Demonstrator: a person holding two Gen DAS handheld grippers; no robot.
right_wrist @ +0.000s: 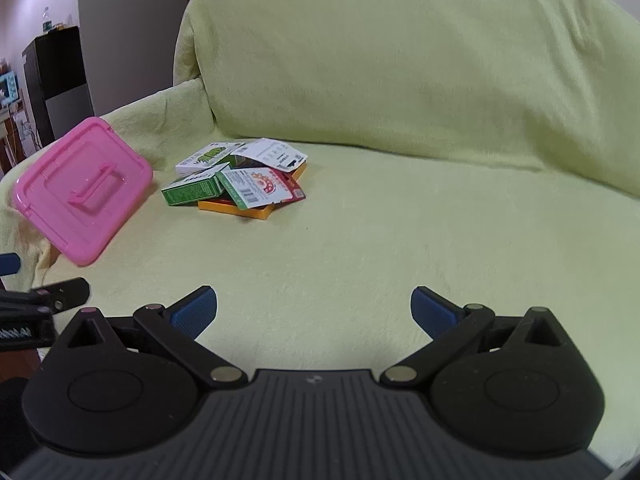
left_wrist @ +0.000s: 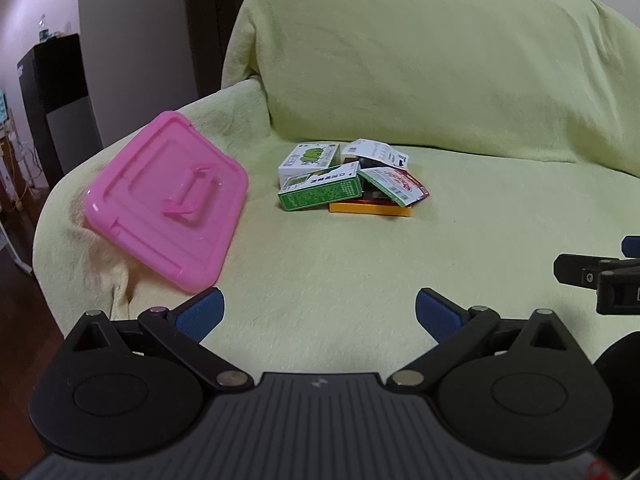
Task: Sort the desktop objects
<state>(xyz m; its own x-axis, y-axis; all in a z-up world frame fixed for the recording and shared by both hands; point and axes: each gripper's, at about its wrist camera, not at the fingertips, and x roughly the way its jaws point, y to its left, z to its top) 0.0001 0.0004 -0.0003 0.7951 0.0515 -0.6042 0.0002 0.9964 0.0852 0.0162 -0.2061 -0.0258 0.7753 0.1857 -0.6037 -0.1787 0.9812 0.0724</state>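
A: Hovering low over the seat, the left gripper (left_wrist: 320, 312) has its blue-padded fingers (left_wrist: 202, 312) spread wide apart with nothing between them. Where does the pile sit from there?

B: The heap of small boxes (left_wrist: 352, 178) lies ahead of it and slightly right, well apart from the fingertips, on the green cover (left_wrist: 320, 264) near the foot of the backrest. A green box (left_wrist: 320, 192) lies at the front left of the heap, a white box with a green picture (left_wrist: 310, 158) behind it, a red and white packet (left_wrist: 394, 186) to the right, and a flat orange box (left_wrist: 370, 209) underneath.

A: And the pink lid (left_wrist: 166, 200)?

B: It leans tilted on the sofa's arm, handle facing the camera, just beyond the left finger and left of the heap.

A: The right gripper (right_wrist: 314, 312)?

B: Its fingers are likewise wide apart and hold nothing. From its own view the boxes (right_wrist: 240, 182) lie ahead and to the left, well apart from the tips, with the lid (right_wrist: 82, 190) farther left. A part of the left gripper shows at that view's left edge.
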